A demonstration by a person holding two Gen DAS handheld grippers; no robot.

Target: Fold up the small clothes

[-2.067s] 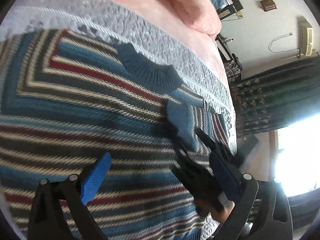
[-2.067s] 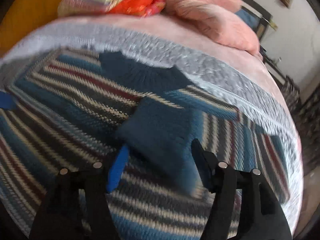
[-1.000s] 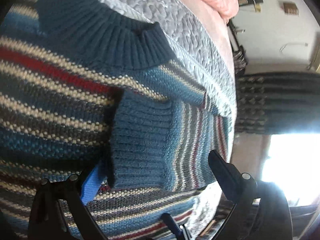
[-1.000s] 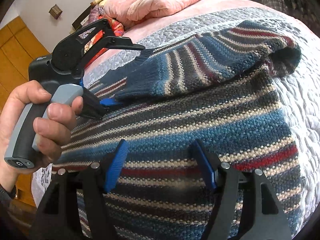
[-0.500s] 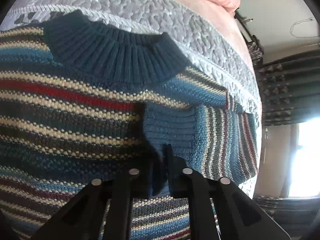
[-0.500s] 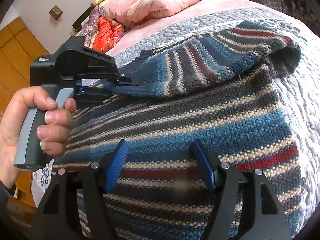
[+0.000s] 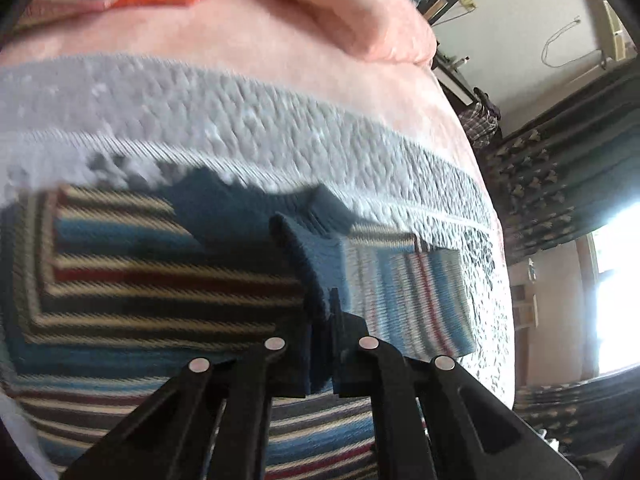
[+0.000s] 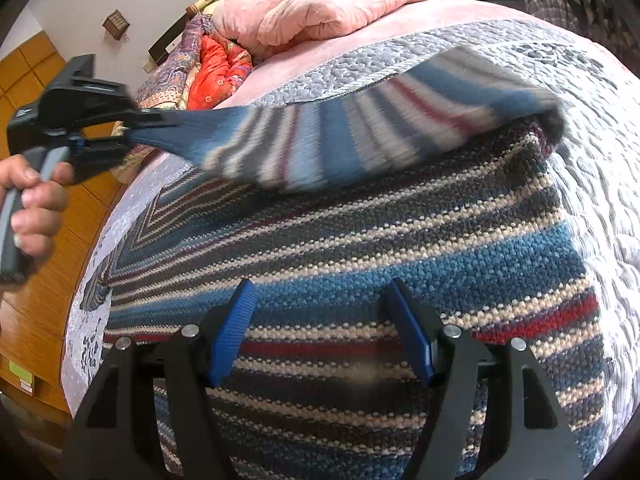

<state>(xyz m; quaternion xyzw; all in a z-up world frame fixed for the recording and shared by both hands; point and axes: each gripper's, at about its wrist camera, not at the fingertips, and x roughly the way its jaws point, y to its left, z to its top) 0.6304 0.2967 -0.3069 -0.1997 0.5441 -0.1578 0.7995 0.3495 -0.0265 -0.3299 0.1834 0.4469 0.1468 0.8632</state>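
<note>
A striped knit sweater (image 8: pixel 400 248) in blue, cream, grey and red lies flat on a bed. Its right sleeve (image 8: pixel 360 140) is lifted off the body and stretched toward the left, blurred by motion. My left gripper (image 7: pixel 322 344) is shut on the sleeve's dark blue cuff (image 7: pixel 312 256); from the right wrist view that same left gripper (image 8: pixel 132 128) appears at the far left, held by a hand. My right gripper (image 8: pixel 320 332) hovers open just over the sweater's lower body, nothing between its blue pads. The sweater's collar (image 7: pixel 224 204) sits beyond the cuff.
The sweater rests on a grey quilted bedspread (image 7: pixel 280 128) over a pink blanket (image 8: pixel 320 52). A pink duvet (image 8: pixel 320 0) and colourful bedding (image 8: pixel 208 64) are piled at the head. Wooden floor (image 8: pixel 48 272) lies past the bed's left edge; curtains (image 7: pixel 560 184) and a window stand right.
My left gripper closed on the sleeve cuff, then lifted and pulled it up and to the left, stretching the sleeve off the sweater. The right gripper stayed open in place.
</note>
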